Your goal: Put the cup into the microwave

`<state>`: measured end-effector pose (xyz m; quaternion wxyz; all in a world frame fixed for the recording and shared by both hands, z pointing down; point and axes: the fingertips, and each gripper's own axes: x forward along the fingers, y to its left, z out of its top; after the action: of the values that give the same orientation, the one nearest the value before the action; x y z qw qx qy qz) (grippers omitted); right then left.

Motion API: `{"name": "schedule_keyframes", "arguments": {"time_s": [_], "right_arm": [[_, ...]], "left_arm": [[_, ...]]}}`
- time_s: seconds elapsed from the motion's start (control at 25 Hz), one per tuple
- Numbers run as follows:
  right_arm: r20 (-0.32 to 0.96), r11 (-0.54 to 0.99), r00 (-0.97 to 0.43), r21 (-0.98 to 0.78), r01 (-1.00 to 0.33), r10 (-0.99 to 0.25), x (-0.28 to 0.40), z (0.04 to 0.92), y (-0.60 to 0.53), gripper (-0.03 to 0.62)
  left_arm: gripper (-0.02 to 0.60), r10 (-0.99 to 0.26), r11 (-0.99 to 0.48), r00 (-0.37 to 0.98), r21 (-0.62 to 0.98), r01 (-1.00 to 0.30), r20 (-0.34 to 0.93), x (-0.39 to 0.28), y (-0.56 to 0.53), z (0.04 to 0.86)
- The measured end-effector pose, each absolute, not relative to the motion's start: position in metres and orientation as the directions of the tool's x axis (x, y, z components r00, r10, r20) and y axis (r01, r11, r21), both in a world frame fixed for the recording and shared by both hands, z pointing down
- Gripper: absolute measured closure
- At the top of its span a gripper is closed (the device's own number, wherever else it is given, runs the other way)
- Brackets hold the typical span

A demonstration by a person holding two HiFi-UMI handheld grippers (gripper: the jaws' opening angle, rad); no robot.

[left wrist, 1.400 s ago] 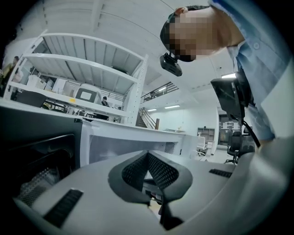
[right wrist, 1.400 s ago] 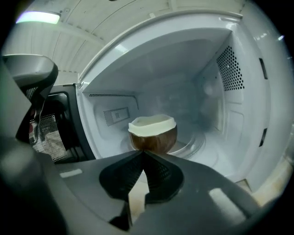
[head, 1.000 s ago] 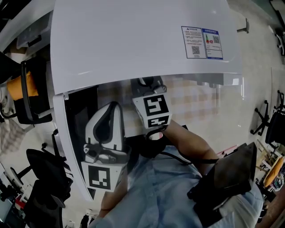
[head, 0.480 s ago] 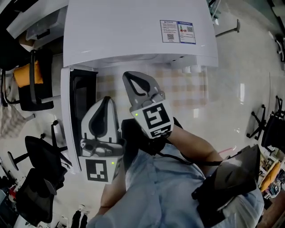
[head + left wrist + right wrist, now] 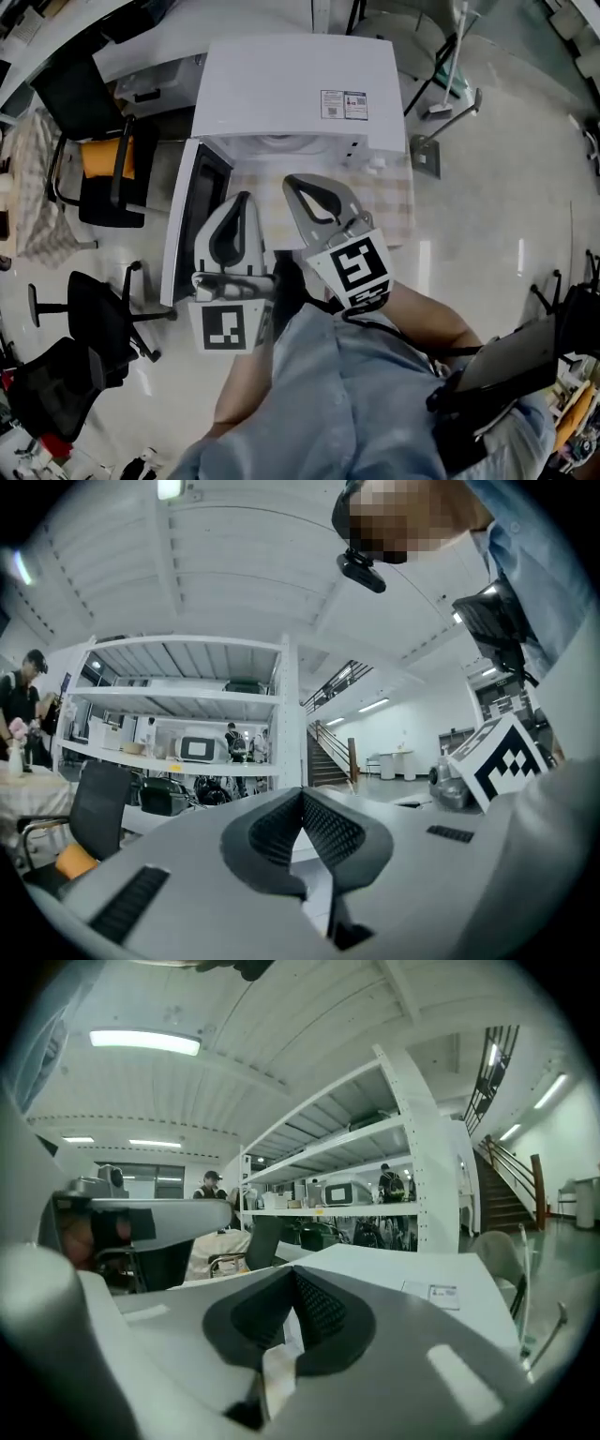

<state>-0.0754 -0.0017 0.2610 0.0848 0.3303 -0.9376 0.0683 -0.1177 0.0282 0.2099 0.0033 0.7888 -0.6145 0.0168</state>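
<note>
Centre frame: left gripper (image 5: 241,199) and right gripper (image 5: 302,183) side by side, both closed, empty; above them microwave (image 5: 291,89), door (image 5: 192,225) open at left; inside hidden under its top.

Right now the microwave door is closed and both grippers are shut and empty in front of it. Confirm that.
Not the door: the head view shows the microwave with its door open, swung to the left. The left gripper and right gripper are shut and empty in front of it.
</note>
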Motion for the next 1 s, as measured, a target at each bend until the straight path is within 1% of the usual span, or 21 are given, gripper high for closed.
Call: {"name": "schedule_keyframes", "arguments": {"time_s": [0.32,0.4,0.56,0.8,1.0], "right_arm": [[0.117,0.801,-0.798,-0.029,-0.598,-0.591,-0.035,0.217,0.030,0.592],[0.105,0.808,-0.804,-0.007,-0.589,-0.585,-0.028,0.211,0.038,0.592],[0.096,0.821,-0.816,0.016,-0.571,-0.570,-0.018,0.208,0.054,0.592],[0.079,0.822,-0.819,0.007,-0.569,-0.568,-0.009,0.205,0.057,0.592],[0.075,0.832,-0.830,0.011,-0.554,-0.553,-0.007,0.206,0.058,0.592]], "left_arm": [[0.576,-0.974,-0.220,0.222,-0.061,-0.974,-0.032,-0.078,0.057,0.175],[0.577,-0.974,-0.209,0.213,-0.051,-0.977,-0.076,-0.071,0.062,0.166],[0.577,-0.973,-0.203,0.207,-0.046,-0.978,-0.105,-0.058,0.070,0.160],[0.577,-0.979,-0.185,0.190,-0.057,-0.981,-0.078,-0.053,0.073,0.164],[0.577,-0.979,-0.184,0.189,-0.066,-0.981,-0.079,-0.048,0.069,0.163]]}}
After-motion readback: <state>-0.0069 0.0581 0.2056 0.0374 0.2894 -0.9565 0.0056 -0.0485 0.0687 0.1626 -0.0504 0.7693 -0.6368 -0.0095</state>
